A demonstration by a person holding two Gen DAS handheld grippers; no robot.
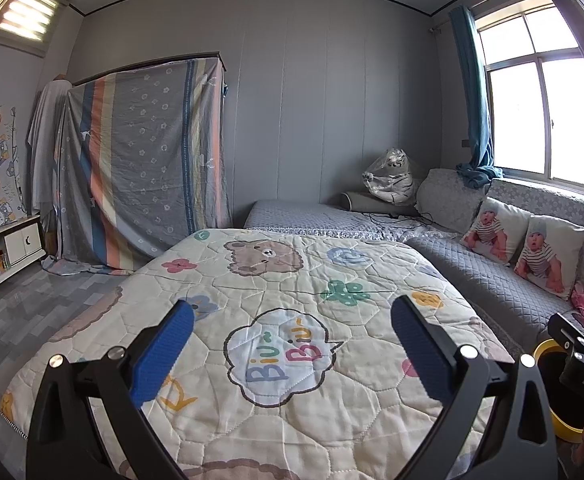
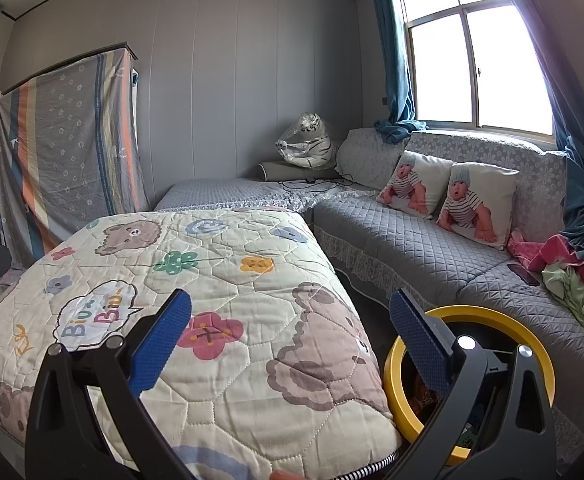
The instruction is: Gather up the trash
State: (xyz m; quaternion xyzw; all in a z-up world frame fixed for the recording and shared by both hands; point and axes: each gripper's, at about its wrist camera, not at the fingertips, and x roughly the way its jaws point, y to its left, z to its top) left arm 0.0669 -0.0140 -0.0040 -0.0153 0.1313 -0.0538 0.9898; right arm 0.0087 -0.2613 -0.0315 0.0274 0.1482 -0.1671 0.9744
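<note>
My left gripper point(image 1: 292, 332) is open and empty, held above a cartoon quilt point(image 1: 292, 280) that covers a low surface. My right gripper point(image 2: 289, 320) is open and empty over the quilt's right edge point(image 2: 251, 280). A yellow-rimmed bin point(image 2: 468, 320) stands on the floor between the quilt and the sofa, just under my right finger; some wrappers show inside it. The bin's rim also shows at the right edge of the left wrist view point(image 1: 544, 350), behind the other gripper's body. No loose trash shows on the quilt.
A grey quilted corner sofa point(image 2: 412, 248) runs along the right under the window, with two baby-print cushions point(image 2: 448, 196), a phone point(image 2: 523, 274) and pink and green clothes point(image 2: 572, 272). A bagged plush tiger point(image 2: 306, 148) sits in the corner. A sheet-draped wardrobe point(image 1: 143, 160) stands at the left.
</note>
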